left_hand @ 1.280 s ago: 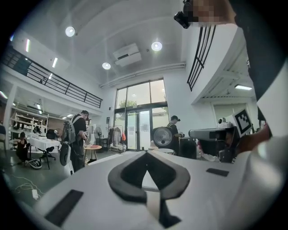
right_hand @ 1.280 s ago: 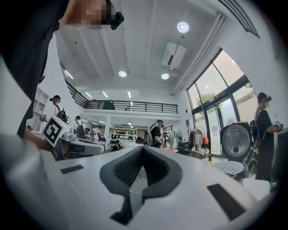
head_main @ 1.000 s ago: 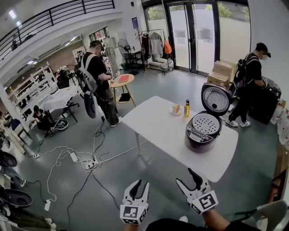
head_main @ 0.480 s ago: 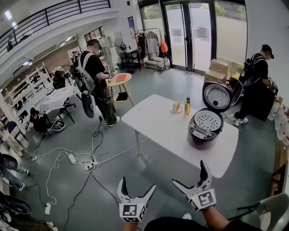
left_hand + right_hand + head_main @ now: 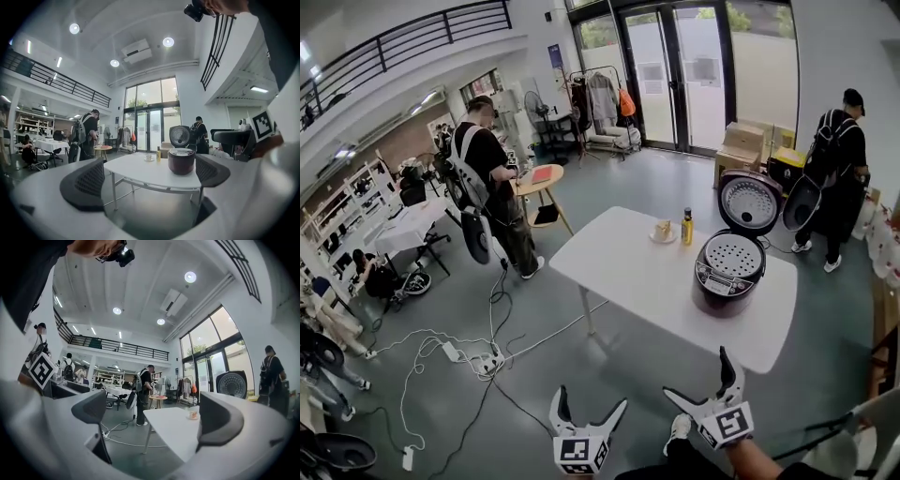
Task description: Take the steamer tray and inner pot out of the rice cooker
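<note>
The task is only at the approach, I judge. The left gripper (image 5: 590, 401) and the right gripper (image 5: 697, 373) have just opened their jaws to the widest, with nothing between them. Far ahead of the jaws, the round dark rice cooker (image 5: 728, 277) stands on the smooth white table (image 5: 628, 267) with its lid (image 5: 750, 202) up. The pale steamer tray (image 5: 734, 254), full of small holes, sits in its mouth and hides the inner pot. The next move probably calls for reaching the tray's thin rim.
</note>
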A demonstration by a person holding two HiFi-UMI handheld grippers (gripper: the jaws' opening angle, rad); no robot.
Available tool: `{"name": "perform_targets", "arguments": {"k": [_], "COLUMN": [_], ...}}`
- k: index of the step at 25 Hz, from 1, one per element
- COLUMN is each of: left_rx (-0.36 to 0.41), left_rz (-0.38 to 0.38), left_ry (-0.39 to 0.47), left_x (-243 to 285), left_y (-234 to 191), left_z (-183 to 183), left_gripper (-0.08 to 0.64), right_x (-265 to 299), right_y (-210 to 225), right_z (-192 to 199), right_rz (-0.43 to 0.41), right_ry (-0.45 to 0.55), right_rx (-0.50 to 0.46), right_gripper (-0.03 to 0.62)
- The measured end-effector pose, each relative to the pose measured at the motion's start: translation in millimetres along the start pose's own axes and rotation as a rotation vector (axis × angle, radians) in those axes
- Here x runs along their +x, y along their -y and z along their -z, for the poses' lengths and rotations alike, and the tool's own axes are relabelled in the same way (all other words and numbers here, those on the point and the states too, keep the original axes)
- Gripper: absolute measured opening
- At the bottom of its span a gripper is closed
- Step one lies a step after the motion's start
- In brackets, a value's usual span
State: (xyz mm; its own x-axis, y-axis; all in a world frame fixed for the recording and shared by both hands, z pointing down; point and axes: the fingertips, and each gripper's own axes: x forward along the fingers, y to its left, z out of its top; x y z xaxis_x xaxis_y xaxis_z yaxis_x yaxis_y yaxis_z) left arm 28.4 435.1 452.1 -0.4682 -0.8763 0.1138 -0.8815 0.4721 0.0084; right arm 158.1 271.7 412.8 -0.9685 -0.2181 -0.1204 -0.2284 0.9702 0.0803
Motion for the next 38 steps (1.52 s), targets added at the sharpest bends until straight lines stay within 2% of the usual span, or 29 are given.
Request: {"name": "perform_targets", "arguments": {"k": [9, 19, 27, 32, 38], "left_rx": [0.001, 0.042, 0.055, 0.065, 0.061], "left_rz": [0.050, 0.117, 0.209, 0.275, 0.350], "left_ry": [-0.014, -0.004, -0.014, -0.012, -0.055], "left_x": [81, 211, 306, 348, 387], "left_y": [4, 23, 64, 92, 112], "left_z": [-11, -41, -47, -49, -39], "left_gripper": [0.591, 0.589, 0.589, 0.589, 0.588], "right_x": [46, 105, 120, 120, 118], "right_y": [60, 167, 249, 285, 315], "right_z": [11, 5, 27, 39, 55], "right_rz": [0.040, 0.115, 0.188, 0.230, 0.295], "right_ry": [-0.007, 0.015, -0.006, -0.027, -0.074], "right_rx": [-0.009, -0.043, -0.027, -0.032, -0.026], "right_gripper": [0.594, 0.592, 0.592, 0.592, 0.592]}}
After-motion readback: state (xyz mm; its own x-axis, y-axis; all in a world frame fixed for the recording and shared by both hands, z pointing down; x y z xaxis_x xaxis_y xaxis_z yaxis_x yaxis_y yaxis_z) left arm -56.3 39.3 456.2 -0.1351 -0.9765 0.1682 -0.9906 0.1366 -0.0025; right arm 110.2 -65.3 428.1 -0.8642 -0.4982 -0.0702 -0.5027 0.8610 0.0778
